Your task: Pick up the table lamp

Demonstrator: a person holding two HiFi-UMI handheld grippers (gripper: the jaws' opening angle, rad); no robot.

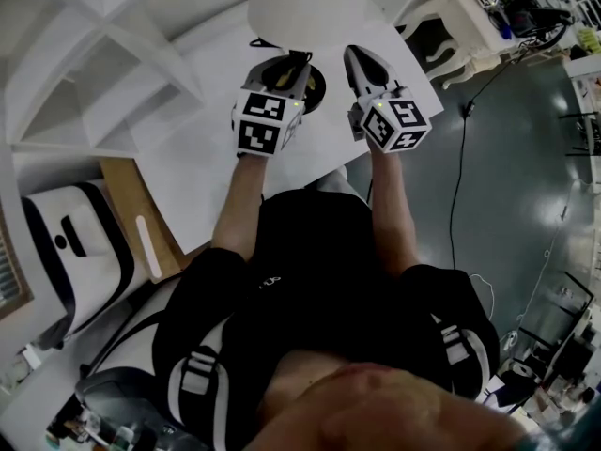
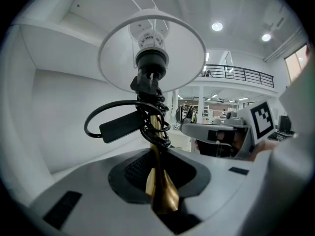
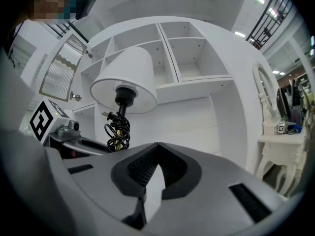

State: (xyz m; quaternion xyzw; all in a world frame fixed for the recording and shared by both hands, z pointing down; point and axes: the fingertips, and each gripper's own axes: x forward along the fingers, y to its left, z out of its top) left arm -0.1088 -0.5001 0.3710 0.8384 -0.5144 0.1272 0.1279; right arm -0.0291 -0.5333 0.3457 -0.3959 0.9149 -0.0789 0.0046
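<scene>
One white table [image 1: 207, 172] fills my head view, with a white shelf unit [image 3: 192, 58] behind it. The table lamp [image 1: 305, 3] is upright over the table's far part. My left gripper [image 1: 289, 69] is clamped on its gold stem [image 2: 158, 181], under the coiled black cord [image 2: 147, 104]; I can't quite make out the base. My right gripper [image 1: 357, 56], just beside it, has its jaws together on nothing.

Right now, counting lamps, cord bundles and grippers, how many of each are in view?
table lamp: 1
coiled black cord: 1
grippers: 2, left gripper and right gripper
Total: 4
</scene>
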